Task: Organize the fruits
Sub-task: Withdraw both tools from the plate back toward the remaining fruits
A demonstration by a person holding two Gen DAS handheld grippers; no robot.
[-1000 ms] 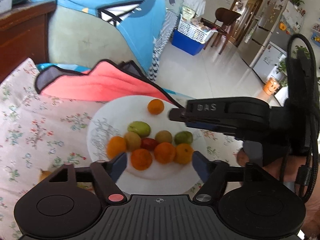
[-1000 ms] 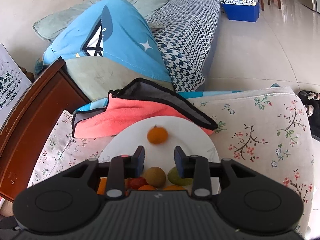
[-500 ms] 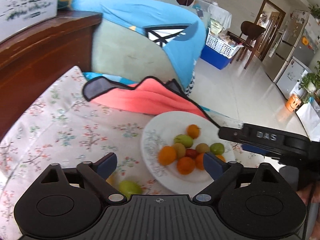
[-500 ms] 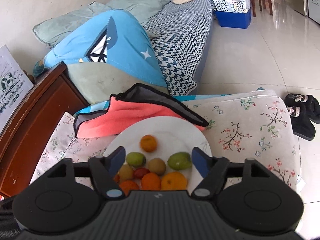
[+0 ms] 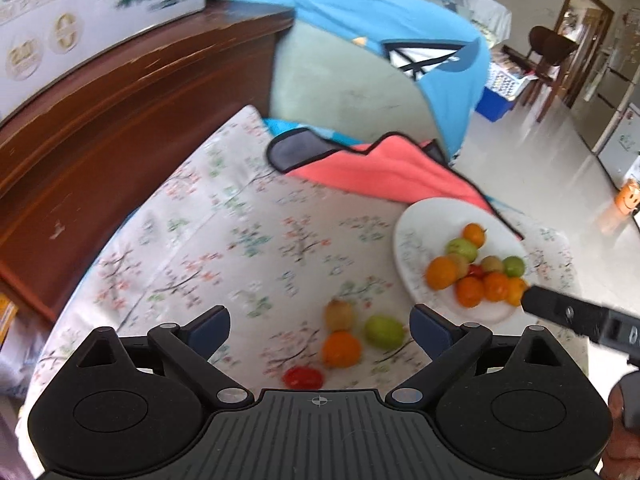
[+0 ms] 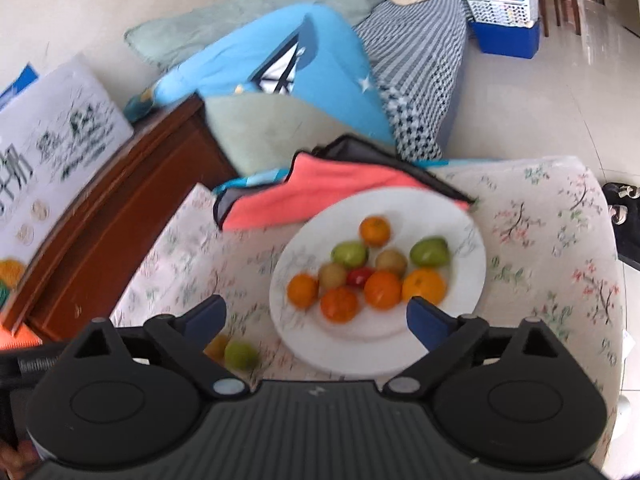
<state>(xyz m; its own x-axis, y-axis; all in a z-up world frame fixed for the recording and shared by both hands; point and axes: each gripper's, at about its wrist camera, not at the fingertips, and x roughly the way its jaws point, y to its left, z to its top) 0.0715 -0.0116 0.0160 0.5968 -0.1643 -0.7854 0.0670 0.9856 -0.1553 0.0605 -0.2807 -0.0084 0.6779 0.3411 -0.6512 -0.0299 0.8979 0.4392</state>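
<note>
A white plate (image 6: pixel 424 208) on the flowered cloth holds several fruits: oranges, green ones, brownish ones and a red one (image 6: pixel 360 276). One orange (image 6: pixel 375 231) lies apart at its far side. My right gripper (image 6: pixel 316 313) hangs over the plate's near edge with its jaws opening and nothing between them. My left gripper (image 5: pixel 319 322) is open and empty above loose fruit on the cloth: a brownish one (image 5: pixel 339 314), a green one (image 5: pixel 385 332), an orange (image 5: pixel 341 349) and a red one (image 5: pixel 303 377). The plate (image 5: pixel 416 232) lies to their right.
A pink cloth with dark edging (image 6: pixel 332 188) lies behind the plate. A brown wooden cabinet (image 5: pixel 120 128) with a white box on top borders the left. A sofa with a blue garment (image 6: pixel 312 68) stands behind. One finger (image 5: pixel 580 318) of the right gripper reaches in beside the plate.
My right gripper went from nearly shut to wide open and drew back from the plate. The left gripper opened wider and swung left, bringing the loose fruit on the cloth into view.
</note>
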